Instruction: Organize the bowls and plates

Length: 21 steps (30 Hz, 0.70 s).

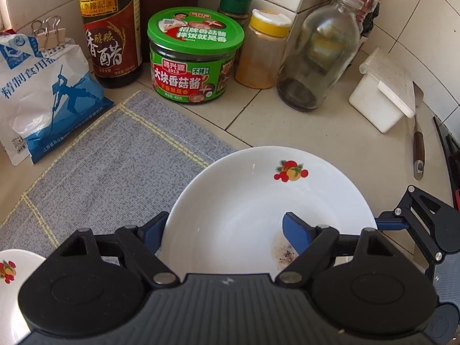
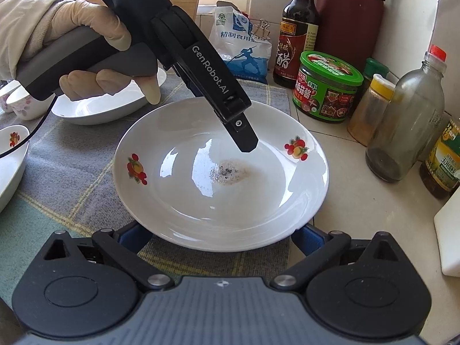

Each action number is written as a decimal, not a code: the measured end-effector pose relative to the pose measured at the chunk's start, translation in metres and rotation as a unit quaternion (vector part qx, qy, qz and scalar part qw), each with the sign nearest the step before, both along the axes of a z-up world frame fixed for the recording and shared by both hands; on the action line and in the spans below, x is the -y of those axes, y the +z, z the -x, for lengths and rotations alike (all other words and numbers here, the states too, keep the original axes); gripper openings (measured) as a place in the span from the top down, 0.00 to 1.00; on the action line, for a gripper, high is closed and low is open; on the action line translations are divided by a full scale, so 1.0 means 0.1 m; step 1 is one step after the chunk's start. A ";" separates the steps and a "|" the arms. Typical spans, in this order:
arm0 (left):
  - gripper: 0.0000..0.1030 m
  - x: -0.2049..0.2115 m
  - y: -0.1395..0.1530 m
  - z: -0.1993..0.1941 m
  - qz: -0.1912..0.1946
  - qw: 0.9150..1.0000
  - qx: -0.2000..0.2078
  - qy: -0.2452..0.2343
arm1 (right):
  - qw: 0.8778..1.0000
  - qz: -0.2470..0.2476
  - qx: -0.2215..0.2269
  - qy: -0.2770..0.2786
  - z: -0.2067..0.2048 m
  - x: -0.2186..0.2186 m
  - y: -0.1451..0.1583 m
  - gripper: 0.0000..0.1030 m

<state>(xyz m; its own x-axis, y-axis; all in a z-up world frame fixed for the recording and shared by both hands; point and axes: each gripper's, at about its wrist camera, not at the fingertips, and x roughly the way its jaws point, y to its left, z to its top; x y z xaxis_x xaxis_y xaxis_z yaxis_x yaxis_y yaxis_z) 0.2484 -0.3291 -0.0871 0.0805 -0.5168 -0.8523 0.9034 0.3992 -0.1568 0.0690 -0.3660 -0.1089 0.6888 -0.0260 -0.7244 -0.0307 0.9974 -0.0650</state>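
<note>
Plate (image 2: 221, 201) is white with fruit decals and has a dark crumb smear at its centre. It lies flat on the bench (image 2: 359, 215), half on the grey checked mat (image 2: 72, 178) and half on bare tile. It is round, so no long axis matters; the rim is what counts.

Left gripper (image 1: 224, 221) comes in steeply over the far rim as the right wrist view shows it. Its fingers are spread and straddle that rim: one blue finger (image 1: 153, 230) is just outside the edge, the other (image 1: 297, 235) is over the plate's well near the smear. No pinch is visible, since the inner pad is clear of the rim.

Right gripper (image 2: 220, 230) is at the opposite, near rim with its fingers spread wide, one on each side of the near arc and low at bench level. I cannot tell whether they touch the plate.

My judgement: both hands are about equally near, on opposite edges. The left already brackets the rim, so closing there looks like the likely grasp.

Outward from the plate, a white bowl (image 2: 100, 109) sits behind the gloved hand (image 2: 95, 28). A second decal plate (image 2: 11, 158) is at the mat's left edge, a likely stacking target. Jars and bottles (image 2: 402, 120) crowd the tile side, so swinging the plate that way risks a knock.
</note>
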 end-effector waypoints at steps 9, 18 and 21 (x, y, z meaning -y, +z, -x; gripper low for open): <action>0.14 -0.28 0.35 0.20 0.027 0.997 0.071 0.026 | 0.999 -0.013 -0.002 -0.039 0.29 -0.13 0.08 0.00; 0.10 -0.92 0.72 0.73 0.057 0.991 0.106 0.065 | 0.999 -0.043 0.019 -0.014 0.64 -0.47 0.16 0.00; 0.10 -1.13 0.80 0.96 0.066 0.989 0.109 0.077 | 0.999 -0.040 0.018 -0.001 0.73 -0.60 0.15 0.00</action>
<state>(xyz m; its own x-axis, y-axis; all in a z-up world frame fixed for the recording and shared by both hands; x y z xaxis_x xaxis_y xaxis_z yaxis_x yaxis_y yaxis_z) 0.1528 -0.2164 -0.0072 0.3408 -0.5897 -0.7322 0.8518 0.5233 -0.0250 -0.0036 -0.3061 -0.0936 0.7139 0.0290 -0.6997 -0.0271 0.9995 0.0138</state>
